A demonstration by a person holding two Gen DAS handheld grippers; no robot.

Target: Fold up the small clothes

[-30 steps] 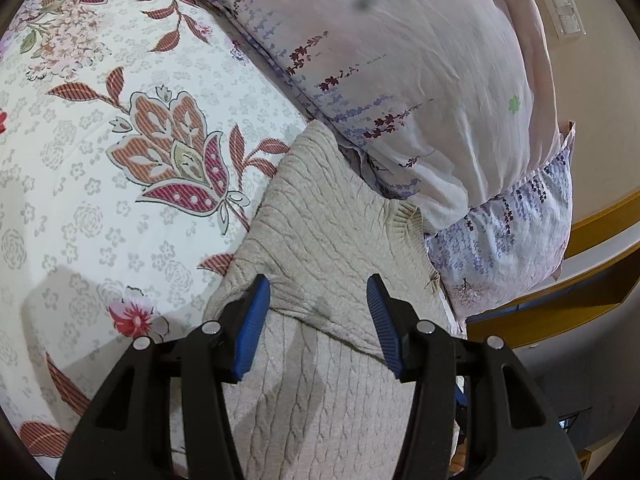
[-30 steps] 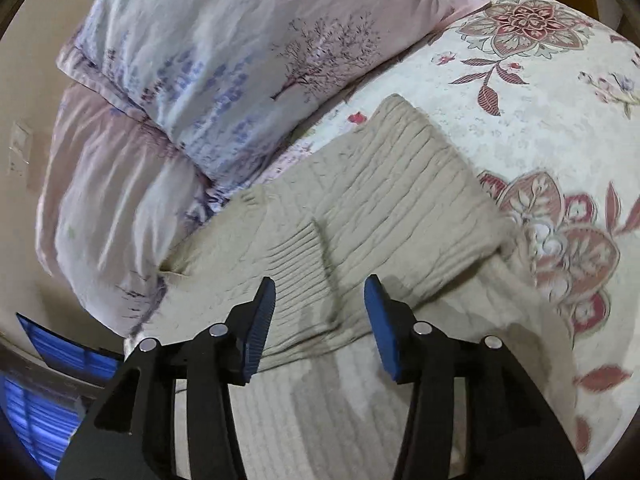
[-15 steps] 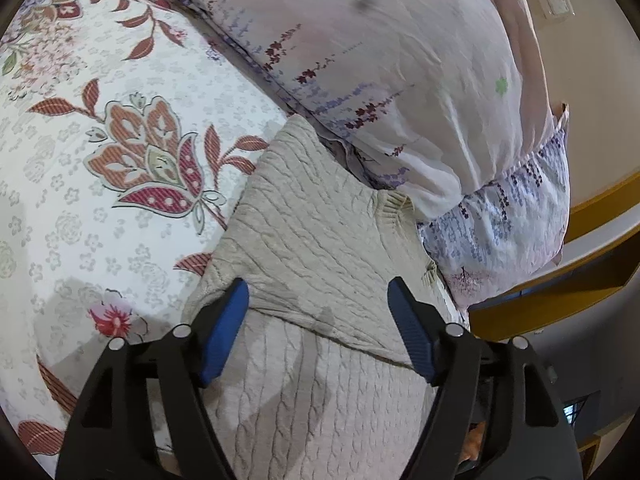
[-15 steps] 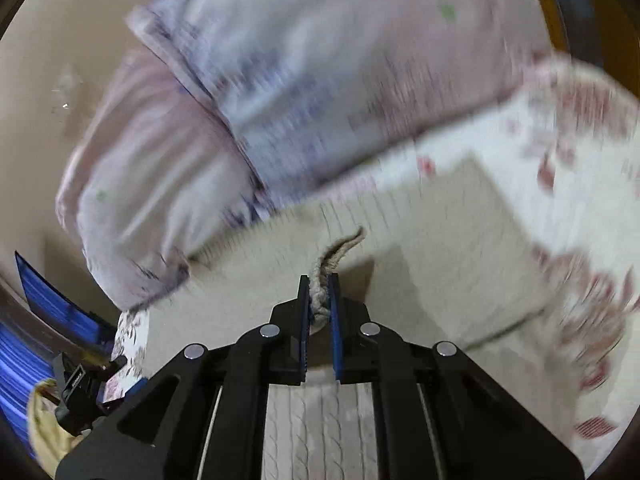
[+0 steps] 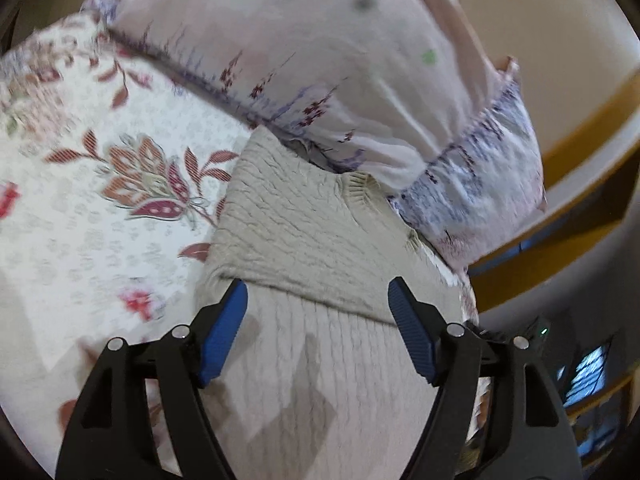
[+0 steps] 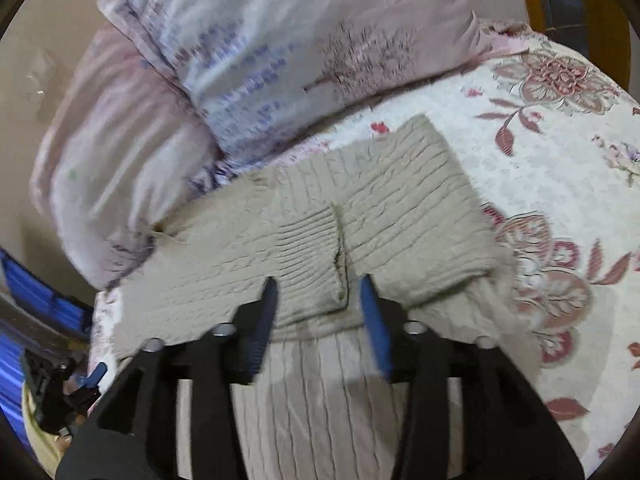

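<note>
The beige cable-knit sweater (image 5: 304,236) lies flat on the floral bedspread (image 5: 80,208), its upper part folded down over the body, and it sits right under and ahead of both tools. The left gripper (image 5: 318,300) hangs over the fold line with its blue pads (image 5: 224,332) wide apart, nothing between them but the knit lying below, untouched as far as the view tells. Over on the other side, the right gripper (image 6: 318,296) is opening, its pads (image 6: 374,324) blurred with the motion, and the ribbed cuff edge (image 6: 340,256) of a folded-in sleeve lies just ahead of the gap, loose on the sweater and not pinched. Beyond the sweater's far edge, from either tool, two pillows are stacked: a pink one (image 5: 320,48) with small sprigs and a lilac-printed one (image 5: 480,184), the sweater's neckline touching or nearly touching them. Past the pillows runs a plain beige wall (image 5: 560,40), and a wooden bed frame (image 5: 580,148) shows off to the left tool's right.
</note>
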